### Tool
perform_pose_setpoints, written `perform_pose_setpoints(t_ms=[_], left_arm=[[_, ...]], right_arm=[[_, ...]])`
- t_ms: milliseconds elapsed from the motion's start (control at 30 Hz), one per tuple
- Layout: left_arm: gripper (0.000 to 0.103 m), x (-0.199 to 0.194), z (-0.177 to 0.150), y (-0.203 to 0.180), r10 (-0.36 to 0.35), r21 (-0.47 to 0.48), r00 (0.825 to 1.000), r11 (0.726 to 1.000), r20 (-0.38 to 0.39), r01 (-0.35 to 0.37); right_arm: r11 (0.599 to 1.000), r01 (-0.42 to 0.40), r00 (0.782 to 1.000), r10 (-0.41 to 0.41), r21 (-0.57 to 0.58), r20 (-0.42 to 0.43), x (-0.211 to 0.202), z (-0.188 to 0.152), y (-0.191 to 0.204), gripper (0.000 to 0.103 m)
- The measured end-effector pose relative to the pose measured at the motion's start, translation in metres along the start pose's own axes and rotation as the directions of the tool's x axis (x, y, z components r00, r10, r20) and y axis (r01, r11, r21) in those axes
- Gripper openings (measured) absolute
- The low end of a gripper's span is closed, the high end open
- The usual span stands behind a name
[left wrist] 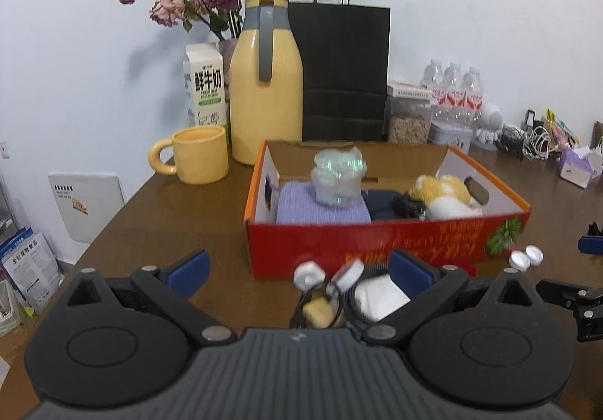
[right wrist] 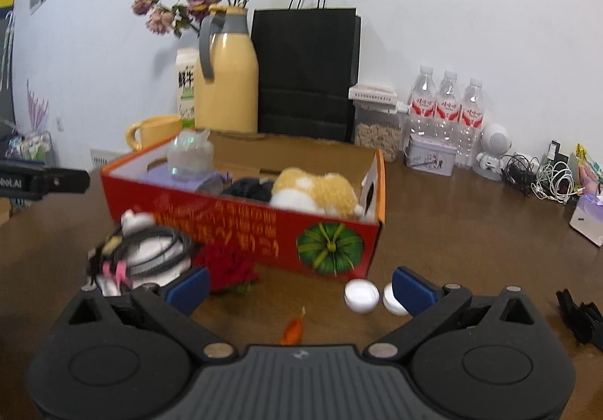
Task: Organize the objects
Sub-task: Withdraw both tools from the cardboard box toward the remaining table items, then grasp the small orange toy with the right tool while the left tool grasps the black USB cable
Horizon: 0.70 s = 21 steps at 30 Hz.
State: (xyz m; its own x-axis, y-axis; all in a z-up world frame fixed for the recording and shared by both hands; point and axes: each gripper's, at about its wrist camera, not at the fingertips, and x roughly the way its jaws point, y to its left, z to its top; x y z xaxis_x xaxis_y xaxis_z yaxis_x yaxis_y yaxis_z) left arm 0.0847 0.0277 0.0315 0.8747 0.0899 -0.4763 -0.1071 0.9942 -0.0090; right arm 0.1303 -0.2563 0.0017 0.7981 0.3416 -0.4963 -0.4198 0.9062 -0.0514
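A red cardboard box (left wrist: 377,239) (right wrist: 241,231) stands on the brown table. It holds a clear cat-shaped jar (left wrist: 338,175) (right wrist: 189,156), a purple cloth (left wrist: 320,210), a dark cloth (right wrist: 247,188) and a yellow-white plush toy (left wrist: 444,195) (right wrist: 316,192). In front of the box lie a bundle of cables on white items (left wrist: 350,292) (right wrist: 145,256), a red flower (right wrist: 230,267) and two small white caps (right wrist: 371,295) (left wrist: 525,257). My left gripper (left wrist: 297,269) is open over the bundle. My right gripper (right wrist: 299,288) is open and empty above the table.
Behind the box stand a yellow mug (left wrist: 198,156), a yellow thermos (left wrist: 265,80), a milk carton (left wrist: 205,84), dried roses, a black paper bag (left wrist: 345,73), a seed jar (right wrist: 377,126), three water bottles (right wrist: 446,111) and a tin. Cables and tissues lie far right. An orange scrap (right wrist: 293,329) lies near.
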Motion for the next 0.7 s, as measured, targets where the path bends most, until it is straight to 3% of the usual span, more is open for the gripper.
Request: perform_pose_setpoints(t_ms=[300,367,500,567,700], left_arm=[[0.103,-0.006,-0.023,0.010,-0.009,-0.025,0.999,1.000,-0.045,0.008],[0.103,-0.005,-0.026,0.011,-0.008,-0.035,0.999,0.999,-0.054,0.007],[0.103,-0.007,-0.030,0.015,-0.012,-0.048,0.998,0.999,-0.058,0.010],[0.103,-0.008,-0.032,0.017,-0.009,-0.054,0.998,0.998,-0.064,0.006],[0.103,-0.009,-0.034,0.020,-0.008,-0.067,0.998,0.998,-0.068,0.003]], right_arm=[[1.000,0.006,0.997,-0.008,-0.024,-0.077,-0.003,-0.024,-0.005,0.100],[1.000,-0.005,0.996,0.004,-0.015,-0.088,0.001,-0.025,-0.005,0.085],[1.000,-0.026,0.994,0.026,0.003,-0.111,0.015,-0.023,-0.004,0.072],[0.999,-0.040,0.991,0.041,0.014,-0.124,0.024,-0.021,-0.004,0.057],[0.999,-0.044,0.986,0.048,0.025,-0.157,0.042,-0.018,0.000,0.044]])
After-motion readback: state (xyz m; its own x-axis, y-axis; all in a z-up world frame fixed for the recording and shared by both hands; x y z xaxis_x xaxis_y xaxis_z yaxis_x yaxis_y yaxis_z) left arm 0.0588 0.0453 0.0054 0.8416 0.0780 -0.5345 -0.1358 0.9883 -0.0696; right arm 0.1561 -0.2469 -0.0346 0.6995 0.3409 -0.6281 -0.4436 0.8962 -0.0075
